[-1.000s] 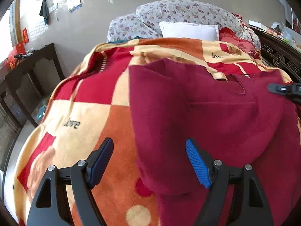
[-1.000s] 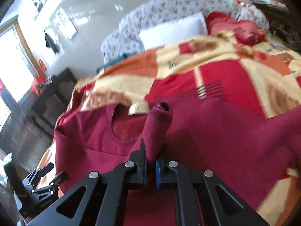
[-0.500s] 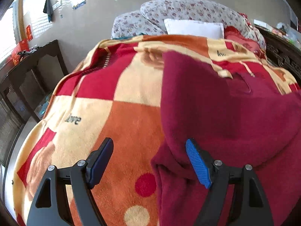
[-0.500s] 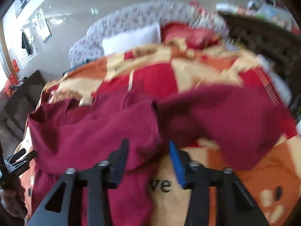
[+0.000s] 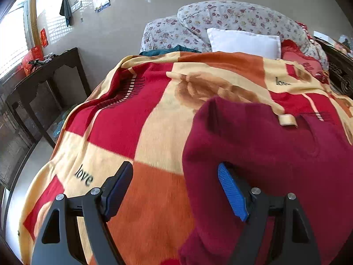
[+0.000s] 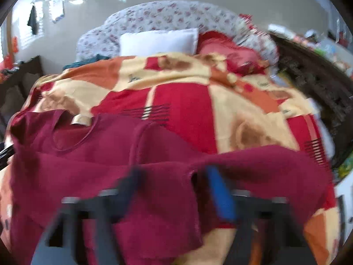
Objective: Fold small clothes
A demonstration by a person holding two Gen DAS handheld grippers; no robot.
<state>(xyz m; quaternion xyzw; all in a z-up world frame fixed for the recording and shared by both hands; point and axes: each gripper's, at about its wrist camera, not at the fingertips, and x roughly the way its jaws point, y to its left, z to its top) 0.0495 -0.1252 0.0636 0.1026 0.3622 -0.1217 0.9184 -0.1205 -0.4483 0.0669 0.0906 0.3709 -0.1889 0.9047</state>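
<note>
Sweater (image 5: 275, 154) on blanket (image 5: 141, 132) — left claw (image 5: 174, 190), right claw (image 6: 174, 196) spread wide, holding nothing.

Maroon garment (image 6: 110, 159) on blanket (image 6: 183, 110), blurred.

The maroon garment (image 5: 275, 154) is soft, matt fleece-like cloth with a fuzzy nap; a small pale woven label (image 5: 286, 119) sits at its neckline; the blanket (image 5: 154, 121) under it is plush, matt pile cloth in red, orange and cream blocks; at the far end, the white pillow (image 5: 242, 42) looks smooth cloth and the floral bedding (image 5: 231, 15) printed cloth; the left gripper (image 5: 175, 190) is matt black plastic with shiny metal screw heads and ribbed blue pads (image 5: 231, 196); the left side table (image 5: 44, 81) is dark, dull wood; the wall (image 5: 132, 11) is glossy.
</note>
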